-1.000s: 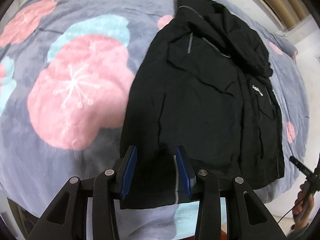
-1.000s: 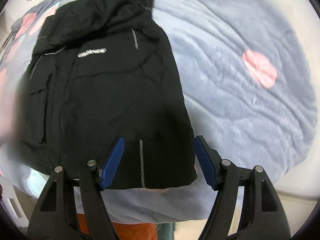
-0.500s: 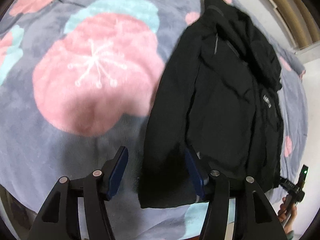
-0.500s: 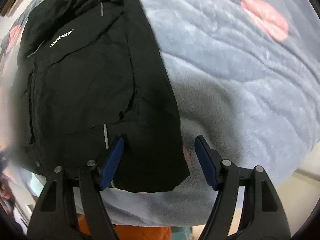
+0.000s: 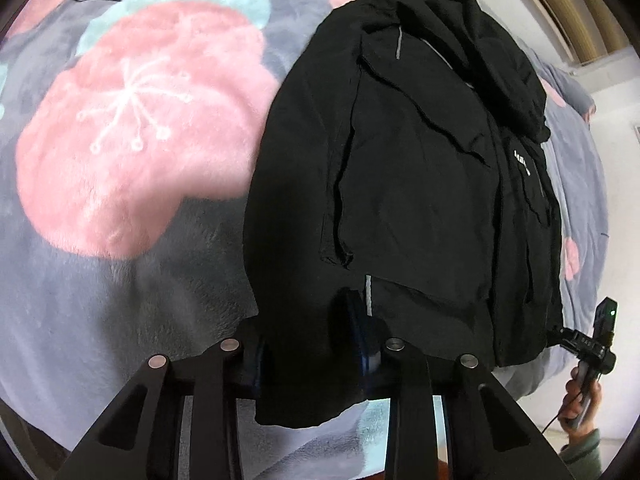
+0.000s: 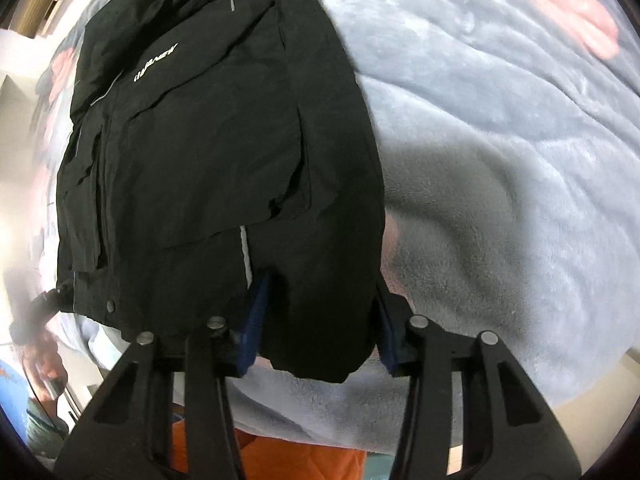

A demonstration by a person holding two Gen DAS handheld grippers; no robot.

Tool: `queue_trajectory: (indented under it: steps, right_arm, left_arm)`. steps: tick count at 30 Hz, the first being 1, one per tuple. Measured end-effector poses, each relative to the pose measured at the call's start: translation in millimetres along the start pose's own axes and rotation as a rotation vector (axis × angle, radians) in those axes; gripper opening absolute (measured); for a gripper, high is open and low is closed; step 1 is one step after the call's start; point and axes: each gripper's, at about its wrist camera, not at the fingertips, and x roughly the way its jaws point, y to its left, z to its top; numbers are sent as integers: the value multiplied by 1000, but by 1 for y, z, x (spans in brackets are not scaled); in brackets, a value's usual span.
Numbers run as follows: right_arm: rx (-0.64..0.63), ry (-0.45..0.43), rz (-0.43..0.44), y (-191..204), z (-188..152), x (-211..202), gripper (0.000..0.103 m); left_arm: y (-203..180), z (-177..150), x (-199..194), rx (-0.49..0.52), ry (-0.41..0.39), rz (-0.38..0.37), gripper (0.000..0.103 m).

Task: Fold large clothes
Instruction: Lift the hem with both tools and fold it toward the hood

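Pink-flowered blanket [image 5: 132, 128] beside jacket [image 5: 400, 184], left view only.

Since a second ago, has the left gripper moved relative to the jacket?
Yes. The left gripper has closed in on the jacket: its hem corner now lies between the fingers, and the pink flower on the blanket looks larger.
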Motion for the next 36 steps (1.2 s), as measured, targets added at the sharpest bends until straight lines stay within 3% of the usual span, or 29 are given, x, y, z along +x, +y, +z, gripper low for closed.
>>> queue_trajectory:
  steps: [5,6,7,8,9,12,18,27,36]
  right_arm:
    - [34,33,26,-7,15,10,54]
    - [18,34,7,-3,16,10,48]
    - [-11,26,-10,5,16,7,31]
    - [-35,17,-23,13,16,5,23]
    - [-70,0,-45,22,16,-1,17]
    - [-130,-48,-101,42,16,-23,12]
    - [-229,-172,-122,81,29,-81,11]
    - [-276,-388,-139,127,97,-150,10]
    - [-222,-489,-92,140,208,-174,10]
  left_arm:
    - [1,4,14,-54,33,-37,41]
    - [-2,4,14,-40,28,-23,41]
    - [-5,2,13,-23,19,-2,38]
    - [-11,2,11,8,6,29,19]
    - [-16,2,7,33,-3,37,12]
    - [-26,8,-12,62,-51,31,10]
    - [-56,36,-76,105,-203,-93,10]
    - [-101,108,-149,181,-426,-161,10]
    - [-124,234,-163,173,-537,-189,11]
